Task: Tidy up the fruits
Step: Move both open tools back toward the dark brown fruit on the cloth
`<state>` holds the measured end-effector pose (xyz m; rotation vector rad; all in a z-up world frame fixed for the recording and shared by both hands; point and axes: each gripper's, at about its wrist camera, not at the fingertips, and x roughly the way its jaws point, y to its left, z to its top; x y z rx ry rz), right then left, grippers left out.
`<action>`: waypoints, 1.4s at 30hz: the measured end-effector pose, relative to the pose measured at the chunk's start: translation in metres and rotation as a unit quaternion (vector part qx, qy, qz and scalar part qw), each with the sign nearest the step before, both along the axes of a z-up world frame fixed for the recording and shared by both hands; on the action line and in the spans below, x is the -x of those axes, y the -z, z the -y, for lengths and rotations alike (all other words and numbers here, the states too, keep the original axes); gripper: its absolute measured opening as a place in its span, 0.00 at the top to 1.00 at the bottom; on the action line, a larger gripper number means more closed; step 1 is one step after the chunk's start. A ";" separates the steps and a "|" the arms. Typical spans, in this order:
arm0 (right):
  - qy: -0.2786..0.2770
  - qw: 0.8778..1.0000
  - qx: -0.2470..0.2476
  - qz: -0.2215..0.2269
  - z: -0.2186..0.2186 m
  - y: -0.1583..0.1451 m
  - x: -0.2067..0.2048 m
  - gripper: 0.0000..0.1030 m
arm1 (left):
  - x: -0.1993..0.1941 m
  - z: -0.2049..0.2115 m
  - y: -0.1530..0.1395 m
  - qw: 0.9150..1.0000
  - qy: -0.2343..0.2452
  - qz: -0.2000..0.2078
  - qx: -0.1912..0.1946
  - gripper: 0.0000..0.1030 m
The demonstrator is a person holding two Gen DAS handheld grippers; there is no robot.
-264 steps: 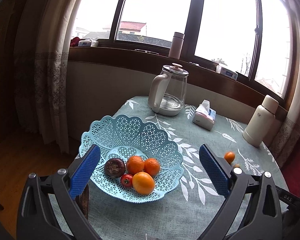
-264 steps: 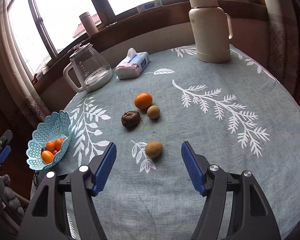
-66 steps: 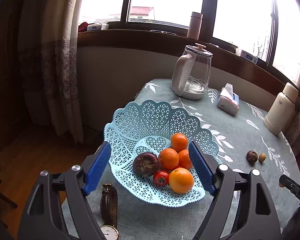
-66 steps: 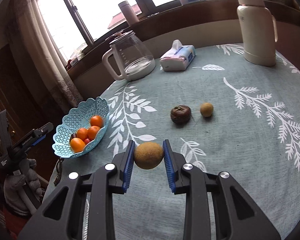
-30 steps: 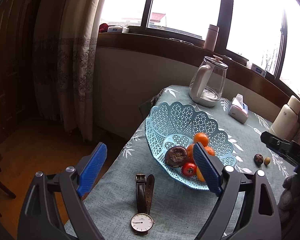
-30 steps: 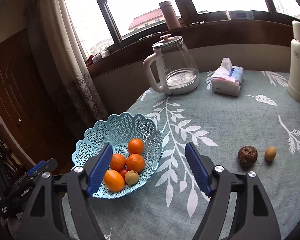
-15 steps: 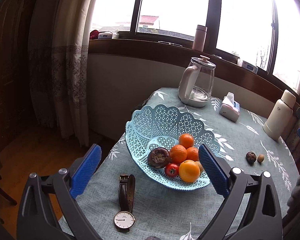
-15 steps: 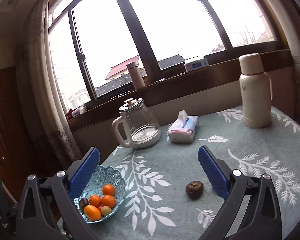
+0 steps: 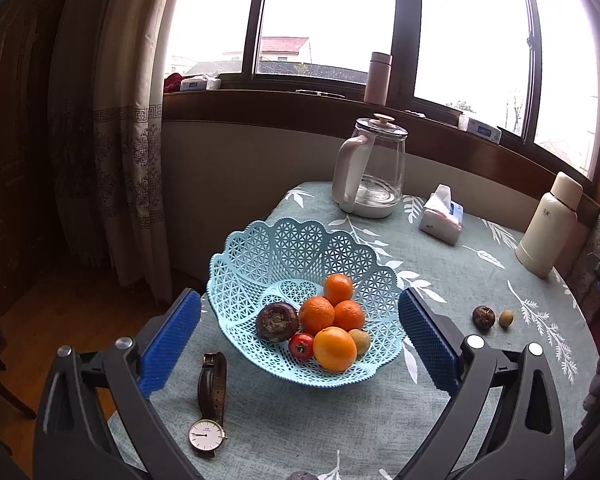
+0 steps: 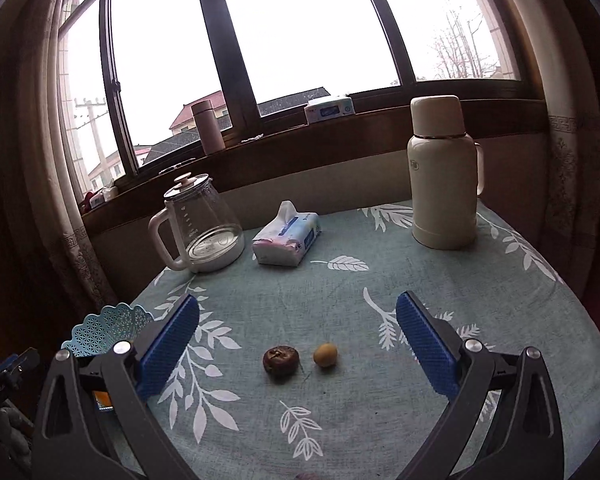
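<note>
Brown fruit point(image 10: 281, 360) between, beyond wide-spread right gripper point(image 10: 298, 344) fingers.

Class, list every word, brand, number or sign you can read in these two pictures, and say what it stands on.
None can be read for certain.
Cream thermos: a small mark on its shoulder, too small to read.
Tissue pack: blue printing, blurred.
Box on the windowsill: blue label, blurred.
Wristwatch: dial has hands and tiny marks only, unreadable.
</note>
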<state>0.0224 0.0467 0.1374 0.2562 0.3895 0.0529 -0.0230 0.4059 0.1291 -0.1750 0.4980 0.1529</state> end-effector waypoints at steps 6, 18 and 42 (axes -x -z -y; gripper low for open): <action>-0.005 1.000 0.010 -0.022 0.016 0.012 -0.003 0.05 | -0.007 0.029 -0.003 1.000 0.017 -0.004 -0.016 0.03; 0.020 0.994 0.106 -0.001 0.006 0.026 0.004 0.05 | -0.027 0.081 0.002 0.998 0.043 -0.021 -0.051 0.03; -0.039 0.986 0.054 -0.153 0.013 0.097 -0.037 0.05 | -0.082 0.149 0.029 0.990 0.106 -0.057 -0.076 0.03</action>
